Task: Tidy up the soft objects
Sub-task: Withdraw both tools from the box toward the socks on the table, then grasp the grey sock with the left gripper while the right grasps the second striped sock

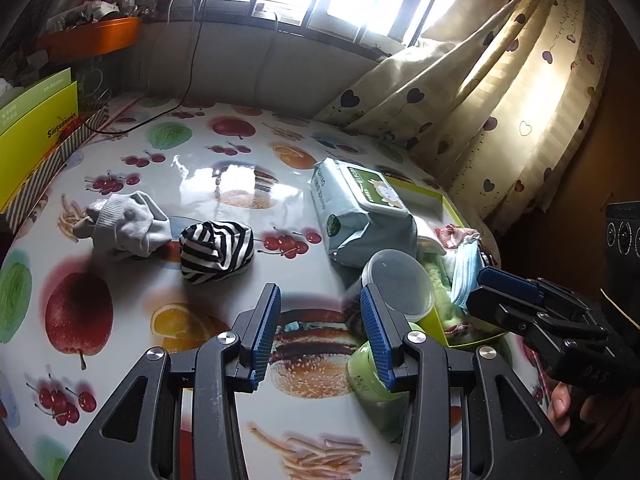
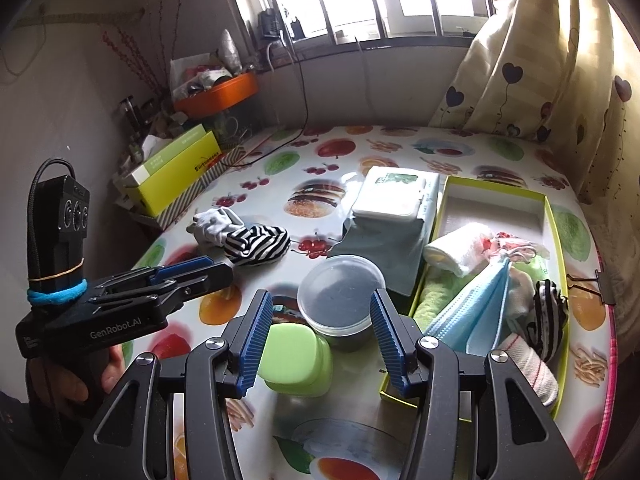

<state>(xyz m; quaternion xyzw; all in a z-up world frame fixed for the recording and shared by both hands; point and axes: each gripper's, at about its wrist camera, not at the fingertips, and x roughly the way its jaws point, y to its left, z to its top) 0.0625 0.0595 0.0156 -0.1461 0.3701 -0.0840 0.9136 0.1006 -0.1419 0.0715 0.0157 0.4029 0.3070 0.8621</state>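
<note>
My left fingers (image 1: 318,334) are apart and hold nothing. On the surface (image 1: 224,168), the grey sock (image 1: 128,226) and the striped sock (image 1: 216,251) lie side by side, bunched up, so I cannot tell which way they point. My right fingers (image 2: 318,340) are apart too. The green box (image 2: 554,220) of soft things is partly hidden.

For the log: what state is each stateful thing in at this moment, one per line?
left gripper: open, nothing between its pads
right gripper: open, nothing held
green box: open, partly filled with soft items
round tub: lid on
wet wipes pack: flap shut
striped sock: bundled, loose on the table
grey sock: crumpled, loose on the table
blue face mask: inside the box
</note>
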